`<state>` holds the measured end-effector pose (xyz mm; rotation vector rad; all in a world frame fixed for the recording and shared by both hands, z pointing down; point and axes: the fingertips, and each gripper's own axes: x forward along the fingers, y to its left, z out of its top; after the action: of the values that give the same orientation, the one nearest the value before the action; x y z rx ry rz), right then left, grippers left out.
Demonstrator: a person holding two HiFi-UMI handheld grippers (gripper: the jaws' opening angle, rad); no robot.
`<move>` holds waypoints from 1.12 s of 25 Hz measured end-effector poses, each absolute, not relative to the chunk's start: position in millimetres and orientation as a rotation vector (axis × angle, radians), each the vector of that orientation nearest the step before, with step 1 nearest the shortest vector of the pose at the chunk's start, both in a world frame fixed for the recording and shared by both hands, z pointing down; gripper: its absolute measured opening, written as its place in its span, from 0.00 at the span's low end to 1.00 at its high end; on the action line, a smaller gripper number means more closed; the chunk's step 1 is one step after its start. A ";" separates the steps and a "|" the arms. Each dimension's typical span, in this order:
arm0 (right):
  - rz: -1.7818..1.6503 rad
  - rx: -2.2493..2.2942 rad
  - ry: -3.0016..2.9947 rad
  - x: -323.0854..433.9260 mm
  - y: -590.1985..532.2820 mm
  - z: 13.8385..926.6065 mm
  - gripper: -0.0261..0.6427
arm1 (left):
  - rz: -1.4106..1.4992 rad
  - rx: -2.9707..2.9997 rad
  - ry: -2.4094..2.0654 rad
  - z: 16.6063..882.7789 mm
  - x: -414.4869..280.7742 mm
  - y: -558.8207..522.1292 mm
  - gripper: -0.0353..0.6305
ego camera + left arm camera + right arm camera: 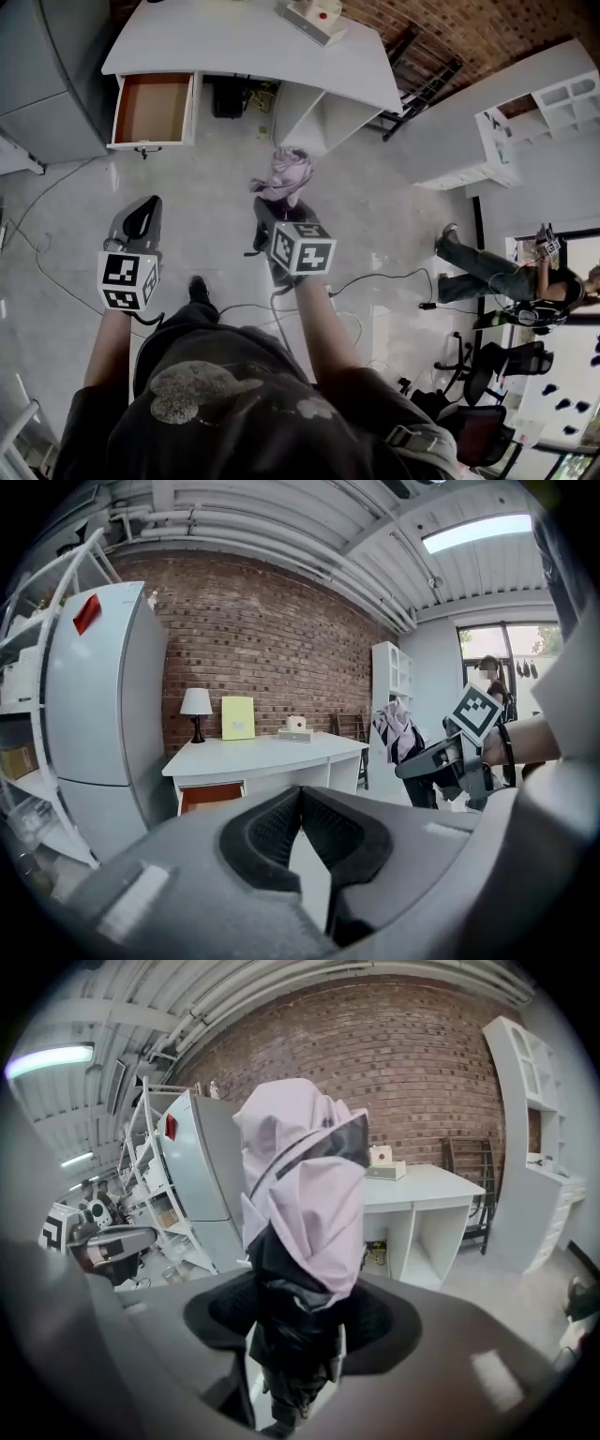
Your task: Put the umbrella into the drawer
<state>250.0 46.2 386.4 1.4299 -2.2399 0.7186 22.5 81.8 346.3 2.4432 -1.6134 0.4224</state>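
A folded pink and black umbrella (286,173) sticks out forward from my right gripper (272,214), whose jaws are shut on its dark lower part. In the right gripper view the umbrella (305,1194) stands upright between the pads of the gripper (300,1330) and hides much of the white desk (422,1185). Ahead and to the left, the orange-lined drawer (150,108) hangs open and empty under the desk (244,42). My left gripper (142,211) is held beside the right one, shut on nothing. From the left gripper (300,794) I see the drawer (211,796) and the umbrella (398,726).
A grey fridge (47,75) stands left of the desk. A small box (314,17) sits on the desk top, and a dark folding chair (422,84) leans to its right. A white shelf unit (525,112) and a seated person (506,277) are at the right. Cables (375,281) trail over the floor.
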 end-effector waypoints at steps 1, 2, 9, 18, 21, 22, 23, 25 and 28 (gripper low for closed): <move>0.714 1.429 -2.236 243.4 38.4 386.2 0.41 | 0.419 2.438 -1.611 347.1 14.7 74.3 0.07; 0.708 1.426 -2.234 236.3 30.7 386.1 0.41 | 0.417 2.434 -1.610 348.3 7.2 66.8 0.07; 0.680 1.329 -2.234 201.8 -1.6 390.3 0.41 | 0.396 2.381 -1.656 351.7 -24.7 43.4 0.07; 0.659 1.192 -2.302 124.1 -55.2 399.1 0.41 | 0.404 2.240 -1.780 364.9 -100.8 22.7 0.07; 0.659 1.127 -2.333 104.9 -84.9 407.4 0.41 | 0.433 2.193 -1.848 369.7 -117.8 3.5 0.07; 0.659 1.099 -2.339 100.6 -94.8 411.5 0.41 | 0.442 2.172 -1.869 372.2 -121.5 -3.4 0.07; 0.656 1.068 -2.342 96.9 -104.9 416.1 0.41 | 0.448 2.148 -1.889 375.1 -124.3 -10.4 0.07; 0.639 1.006 -2.352 88.8 -127.7 424.4 0.41 | 0.452 2.095 -1.923 382.1 -128.3 -25.1 0.07; 0.630 0.916 -2.363 72.2 -162.4 435.7 0.41 | 0.478 2.003 -1.953 393.1 -132.7 -46.1 0.07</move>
<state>72.2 -162.4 435.7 0.9162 -2.3633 0.6302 -132.7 -46.1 393.1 2.0033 -1.9531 0.4782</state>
